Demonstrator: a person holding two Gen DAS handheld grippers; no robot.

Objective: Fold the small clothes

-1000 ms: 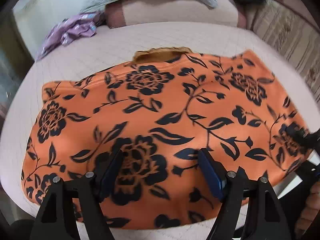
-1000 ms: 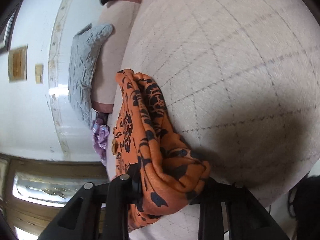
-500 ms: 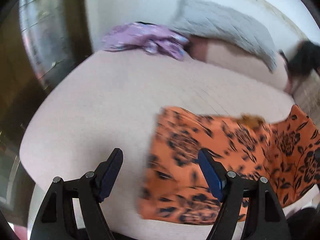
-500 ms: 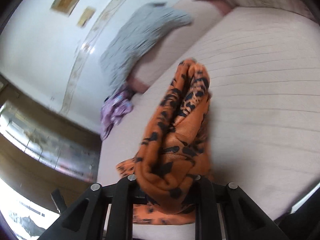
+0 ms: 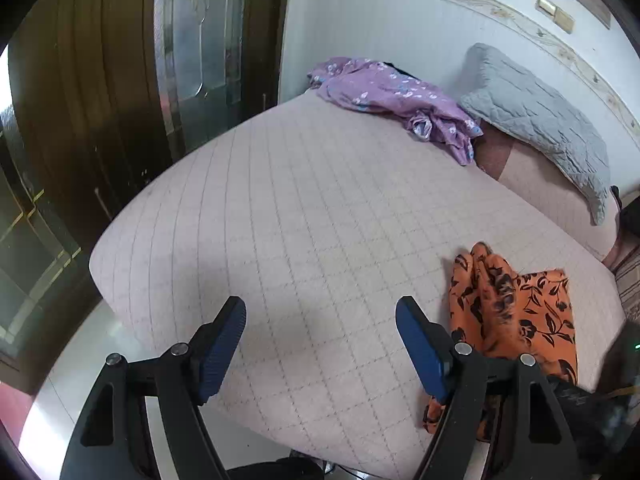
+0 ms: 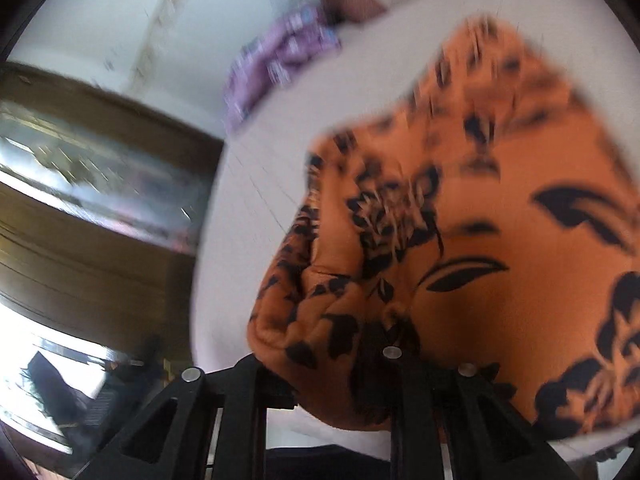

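An orange garment with black flowers [image 5: 516, 312] lies bunched at the right of the pale quilted bed [image 5: 304, 216] in the left wrist view. My left gripper [image 5: 320, 340] is open and empty over bare bed, left of the garment. In the blurred right wrist view the same orange garment [image 6: 480, 240] fills the frame and my right gripper [image 6: 332, 364] is shut on a thick bunch of it; the fingertips are hidden by cloth.
A crumpled purple garment [image 5: 396, 96] lies at the far end of the bed beside a grey quilted pillow [image 5: 536, 116]. A dark wooden door with glass [image 5: 132, 80] stands to the left. The bed's near edge drops to a pale floor [image 5: 52, 392].
The left gripper has swung left off the orange garment to bare bed. The right gripper has carried the bunched garment over, and the cloth now spreads wide before it.
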